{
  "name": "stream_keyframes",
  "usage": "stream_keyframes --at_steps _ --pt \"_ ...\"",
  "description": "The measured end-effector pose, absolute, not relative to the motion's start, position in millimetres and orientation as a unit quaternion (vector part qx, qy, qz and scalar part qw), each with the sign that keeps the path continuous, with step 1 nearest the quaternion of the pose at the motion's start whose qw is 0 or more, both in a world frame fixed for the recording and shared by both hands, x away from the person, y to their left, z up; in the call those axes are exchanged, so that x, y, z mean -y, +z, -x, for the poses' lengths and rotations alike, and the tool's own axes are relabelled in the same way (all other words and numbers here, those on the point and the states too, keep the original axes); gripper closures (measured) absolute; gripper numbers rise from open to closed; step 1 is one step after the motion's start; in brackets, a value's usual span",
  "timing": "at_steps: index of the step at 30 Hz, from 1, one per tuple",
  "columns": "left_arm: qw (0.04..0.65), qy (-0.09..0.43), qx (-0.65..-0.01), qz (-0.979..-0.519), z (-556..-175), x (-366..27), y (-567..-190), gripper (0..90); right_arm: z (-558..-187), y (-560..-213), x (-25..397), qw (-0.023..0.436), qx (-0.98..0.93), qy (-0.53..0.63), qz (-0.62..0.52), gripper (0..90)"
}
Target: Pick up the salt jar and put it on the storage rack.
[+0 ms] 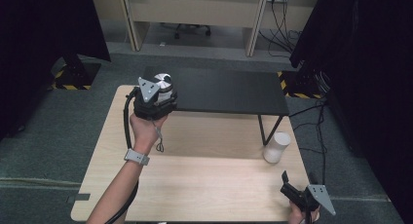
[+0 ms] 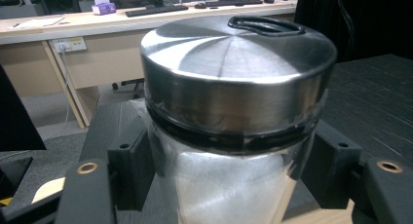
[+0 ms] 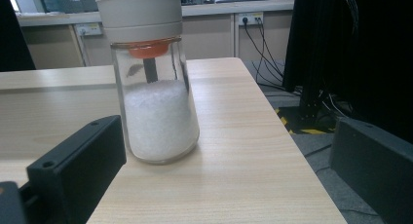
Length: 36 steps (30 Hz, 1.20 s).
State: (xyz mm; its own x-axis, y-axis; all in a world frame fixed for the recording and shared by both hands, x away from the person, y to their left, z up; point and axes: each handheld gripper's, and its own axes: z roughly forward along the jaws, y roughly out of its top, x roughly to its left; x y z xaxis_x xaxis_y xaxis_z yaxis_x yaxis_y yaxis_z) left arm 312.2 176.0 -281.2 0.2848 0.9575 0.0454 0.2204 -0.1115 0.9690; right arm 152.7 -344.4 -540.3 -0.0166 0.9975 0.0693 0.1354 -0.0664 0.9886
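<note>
My left gripper [image 1: 160, 95] is shut on a glass jar [image 1: 164, 81] with a brushed steel lid, at the left end of a black shelf [image 1: 229, 90]. In the left gripper view the jaws press both sides of the jar [image 2: 234, 73] just under the lid, and white contents show through the glass. Whether the jar rests on the shelf I cannot tell. A second jar [image 1: 276, 147], with a white cap, stands on the wooden table [image 1: 195, 180] at the right. My right gripper [image 1: 298, 179] is open, near the front right corner. Its view shows that jar [image 3: 158, 112], half full of white granules, ahead of the wide jaws.
The black shelf [image 2: 375, 92] stands on thin legs over the back half of the table. The table's right edge [image 3: 302, 160] drops off close beside the white-capped jar. Desks, cables and black curtains surround the table on grey carpet.
</note>
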Motion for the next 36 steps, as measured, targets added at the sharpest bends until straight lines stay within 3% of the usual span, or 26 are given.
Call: stream_keyframes --at_steps 18,36 --pt "0.477 0.372 -0.476 -0.638 -370.4 -171.7 -283.2 30.7 -153.7 -539.3 339.1 0.452 -0.526 0.474 -0.542 0.3" --pt "0.478 0.367 -0.482 -0.636 -387.1 -172.1 -288.7 30.6 -153.3 -540.1 338.1 0.455 -0.523 0.474 -0.543 0.3"
